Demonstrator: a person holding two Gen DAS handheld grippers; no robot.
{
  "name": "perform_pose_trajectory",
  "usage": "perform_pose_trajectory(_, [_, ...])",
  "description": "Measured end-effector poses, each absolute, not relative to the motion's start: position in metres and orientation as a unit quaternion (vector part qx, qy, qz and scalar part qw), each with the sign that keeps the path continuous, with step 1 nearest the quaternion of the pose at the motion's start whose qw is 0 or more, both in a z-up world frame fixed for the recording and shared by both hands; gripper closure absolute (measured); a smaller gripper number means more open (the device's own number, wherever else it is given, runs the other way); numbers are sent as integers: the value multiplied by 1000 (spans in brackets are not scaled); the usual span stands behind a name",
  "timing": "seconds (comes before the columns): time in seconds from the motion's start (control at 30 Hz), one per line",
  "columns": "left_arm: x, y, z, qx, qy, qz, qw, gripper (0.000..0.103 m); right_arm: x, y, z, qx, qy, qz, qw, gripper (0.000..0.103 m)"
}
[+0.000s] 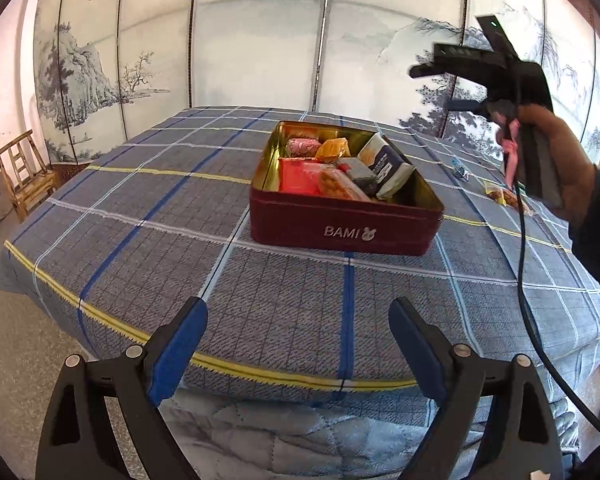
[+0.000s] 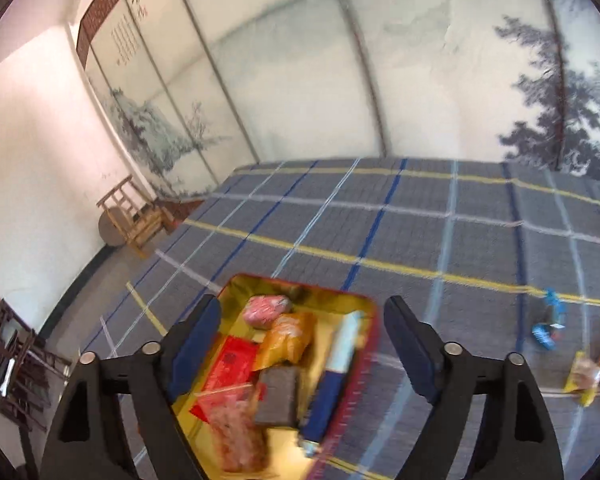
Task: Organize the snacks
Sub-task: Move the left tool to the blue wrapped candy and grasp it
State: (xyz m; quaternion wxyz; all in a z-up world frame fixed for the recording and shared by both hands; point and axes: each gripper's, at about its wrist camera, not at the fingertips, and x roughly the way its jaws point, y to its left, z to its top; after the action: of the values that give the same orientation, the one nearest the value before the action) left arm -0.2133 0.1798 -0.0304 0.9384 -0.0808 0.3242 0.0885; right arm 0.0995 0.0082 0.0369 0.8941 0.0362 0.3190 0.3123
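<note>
A dark red tin (image 1: 346, 226) marked BAMI with a gold inside stands open on the checked cloth and holds several wrapped snacks. My left gripper (image 1: 298, 316) is open and empty, low near the table's front edge, well short of the tin. My right gripper (image 2: 302, 316) is open and empty, high above the tin (image 2: 370, 344); it shows in the left wrist view (image 1: 440, 84), up at the right. Loose snacks lie right of the tin: a blue wrapper (image 2: 550, 322) and a yellow packet (image 2: 584, 378), the latter also in the left wrist view (image 1: 500, 194). The right wrist view is blurred.
The table wears a blue-grey checked cloth (image 1: 180, 240). A painted folding screen (image 1: 260, 40) stands behind it. A wooden chair (image 1: 22, 174) and a round stone stand at the far left on the floor. A black cable (image 1: 522, 280) hangs from the right gripper.
</note>
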Motion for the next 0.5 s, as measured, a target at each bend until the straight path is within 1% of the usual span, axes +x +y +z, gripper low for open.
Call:
perform_pose_trajectory(0.1, [-195, 163, -18, -73, 319, 64, 943, 13, 109, -83, 26, 28, 292, 199, 935, 12])
perform_pose_trajectory(0.27, [-149, 123, 6, -60, 311, 1, 949, 13, 126, -247, -18, 94, 314, 7, 945, 12])
perform_pose_trajectory(0.37, [-110, 96, 19, -73, 318, -39, 945, 13, 121, -321, -37, 158, 319, -37, 934, 12])
perform_pose_trajectory(0.47, [-62, 67, 35, -90, 322, -85, 938, 13, 113, -364, -51, 204, 318, -45, 925, 12])
perform_pose_trajectory(0.5, [-45, 55, 38, -82, 321, -93, 939, 13, 113, -374, -56, 230, 322, -37, 918, 11])
